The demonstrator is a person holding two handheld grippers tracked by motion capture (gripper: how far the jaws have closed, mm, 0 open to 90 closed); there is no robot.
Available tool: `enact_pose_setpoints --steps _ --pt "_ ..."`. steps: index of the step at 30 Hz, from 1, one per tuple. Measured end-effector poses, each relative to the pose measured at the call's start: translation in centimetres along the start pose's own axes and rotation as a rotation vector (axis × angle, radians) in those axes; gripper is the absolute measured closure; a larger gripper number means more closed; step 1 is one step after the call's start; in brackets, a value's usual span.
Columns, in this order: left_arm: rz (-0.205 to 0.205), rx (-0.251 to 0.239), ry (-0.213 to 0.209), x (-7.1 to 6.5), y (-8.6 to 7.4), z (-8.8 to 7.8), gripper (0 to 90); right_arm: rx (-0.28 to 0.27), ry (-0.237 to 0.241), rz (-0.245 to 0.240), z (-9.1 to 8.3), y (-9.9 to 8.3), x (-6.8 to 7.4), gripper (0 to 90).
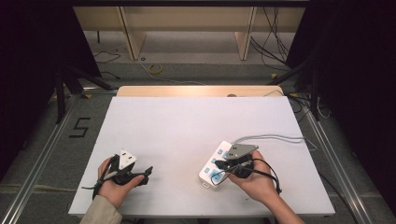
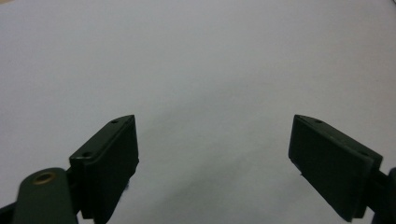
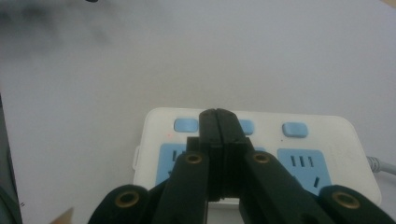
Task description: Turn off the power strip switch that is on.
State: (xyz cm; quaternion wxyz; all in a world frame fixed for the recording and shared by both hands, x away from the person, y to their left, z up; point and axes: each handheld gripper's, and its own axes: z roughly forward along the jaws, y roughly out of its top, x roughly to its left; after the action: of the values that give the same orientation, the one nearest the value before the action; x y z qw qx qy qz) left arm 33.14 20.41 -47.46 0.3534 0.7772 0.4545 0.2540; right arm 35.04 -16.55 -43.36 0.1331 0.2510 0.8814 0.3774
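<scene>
A white power strip [image 1: 211,169] with blue sockets and blue switches lies on the white table [image 1: 187,121] at the front right; its grey cable [image 1: 275,137] runs off to the right. My right gripper [image 1: 219,164] is over it, held in a hand. In the right gripper view the right gripper [image 3: 217,112] is shut with nothing between its jaws. Its tips are over the middle blue switch [image 3: 246,126] of the power strip [image 3: 327,137] and partly hide it; whether they touch is unclear. My left gripper [image 1: 145,175] rests at the front left. The left gripper [image 2: 212,120] is open over bare table.
The table's wooden back edge [image 1: 196,89] shows beyond the white top. On the floor behind lie cables and a yellow coil [image 1: 155,69], with wooden furniture legs [image 1: 133,37] further back. A "5" mark [image 1: 80,127] is on the floor at left. Metal rails flank the table.
</scene>
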Motion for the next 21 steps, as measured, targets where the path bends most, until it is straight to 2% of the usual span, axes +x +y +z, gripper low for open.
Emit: enact_pose_setpoints --steps 21 --pt "-0.001 0.000 -0.002 -0.1 0.0 0.0 15.6 0.028 0.014 -0.016 1.3 0.3 0.4 90.0"
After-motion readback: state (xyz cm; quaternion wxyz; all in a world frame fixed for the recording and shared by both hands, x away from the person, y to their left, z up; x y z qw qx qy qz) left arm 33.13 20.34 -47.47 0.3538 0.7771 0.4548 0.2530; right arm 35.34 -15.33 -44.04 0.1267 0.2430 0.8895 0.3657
